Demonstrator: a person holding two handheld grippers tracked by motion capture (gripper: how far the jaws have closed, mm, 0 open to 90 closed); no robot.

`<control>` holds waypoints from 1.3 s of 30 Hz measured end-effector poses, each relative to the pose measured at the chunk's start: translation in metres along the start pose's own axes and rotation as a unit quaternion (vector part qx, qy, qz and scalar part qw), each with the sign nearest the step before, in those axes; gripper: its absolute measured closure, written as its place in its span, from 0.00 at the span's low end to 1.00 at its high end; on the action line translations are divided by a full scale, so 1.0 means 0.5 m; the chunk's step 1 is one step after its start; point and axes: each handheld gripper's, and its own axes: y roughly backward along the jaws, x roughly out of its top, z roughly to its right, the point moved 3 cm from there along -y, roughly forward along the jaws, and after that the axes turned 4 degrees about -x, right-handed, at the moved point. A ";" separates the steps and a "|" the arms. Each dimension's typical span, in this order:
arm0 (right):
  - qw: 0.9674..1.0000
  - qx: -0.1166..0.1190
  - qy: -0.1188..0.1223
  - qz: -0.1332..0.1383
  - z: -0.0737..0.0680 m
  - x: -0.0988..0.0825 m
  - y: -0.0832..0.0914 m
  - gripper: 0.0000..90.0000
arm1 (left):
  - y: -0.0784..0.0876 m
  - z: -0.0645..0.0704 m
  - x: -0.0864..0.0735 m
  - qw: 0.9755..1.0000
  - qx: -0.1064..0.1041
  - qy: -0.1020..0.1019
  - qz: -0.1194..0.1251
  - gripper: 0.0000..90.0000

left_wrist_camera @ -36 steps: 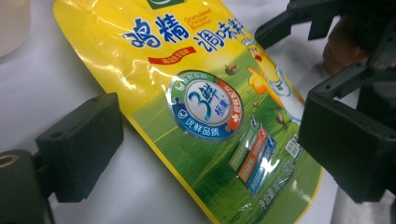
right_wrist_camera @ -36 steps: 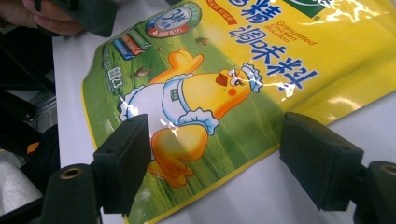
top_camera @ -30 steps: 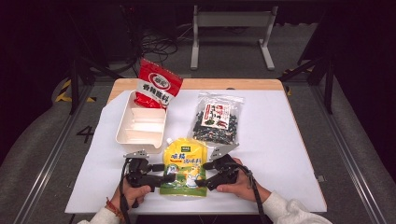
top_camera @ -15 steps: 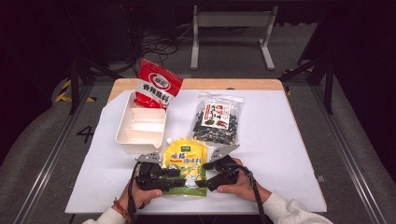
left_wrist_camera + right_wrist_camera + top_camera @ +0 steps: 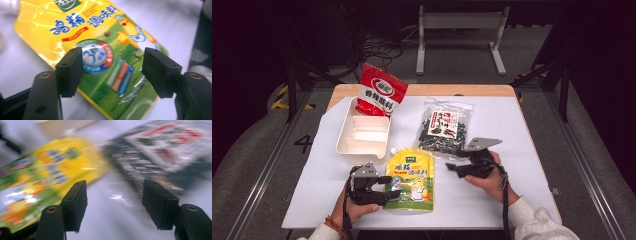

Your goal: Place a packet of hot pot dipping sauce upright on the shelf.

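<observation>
A yellow-green spouted pouch [image 5: 409, 180] [image 5: 100, 45] lies flat at the table's front centre. My left gripper [image 5: 393, 192] [image 5: 112, 67] is at the pouch's left edge, its jaws open and just opened a little wider. The pouch's lower corner shows between them, but the pads [image 5: 71, 70] do not press on it. My right gripper [image 5: 453, 167] [image 5: 113, 195] is raised to the right of the pouch [image 5: 42, 175], just in front of a clear bag of dark dried food [image 5: 444, 125] [image 5: 170, 150]. Its jaws are open and have just been narrowing, with nothing between them.
A white divided tray [image 5: 346, 145] stands behind the pouch at left. A red snack bag [image 5: 381, 92] leans at the tray's far end. A white sheet [image 5: 512, 135] covers the wooden table, whose edges drop to a dark floor.
My right gripper has pulled away from the pouch's right edge, going right and up toward the dark bag. The left gripper has stayed at the pouch's left edge.
</observation>
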 end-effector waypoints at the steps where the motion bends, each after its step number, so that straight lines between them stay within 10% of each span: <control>1: 1.000 0.000 0.000 0.000 0.000 0.000 0.000 0.41 | 0.000 0.000 0.000 1.000 0.000 0.000 0.000 0.36; 3: 0.994 -0.036 -0.098 -0.001 0.078 -0.010 -0.004 0.33 | -0.002 -0.003 -0.002 1.000 0.013 -0.006 0.000 0.35; 9: 0.986 0.017 -0.161 -0.028 0.119 -0.039 -0.058 0.27 | 0.000 -0.004 -0.002 0.998 0.056 -0.041 -0.010 0.30; 14: 0.989 0.019 -0.142 -0.039 0.101 -0.033 -0.081 0.27 | 0.003 -0.005 -0.004 0.997 0.067 -0.045 -0.011 0.27; 30: 0.983 0.043 -0.178 -0.026 0.103 -0.033 -0.085 0.99 | 0.005 -0.006 -0.007 0.997 0.066 -0.040 -0.015 0.26; 34: 0.984 0.045 -0.168 -0.027 0.102 -0.031 -0.086 0.97 | 0.006 -0.005 -0.007 0.997 0.068 -0.045 -0.016 0.26; 39: 0.989 0.044 -0.144 -0.013 0.090 -0.021 -0.059 0.70 | 0.008 -0.004 -0.009 0.997 0.064 -0.047 -0.017 0.26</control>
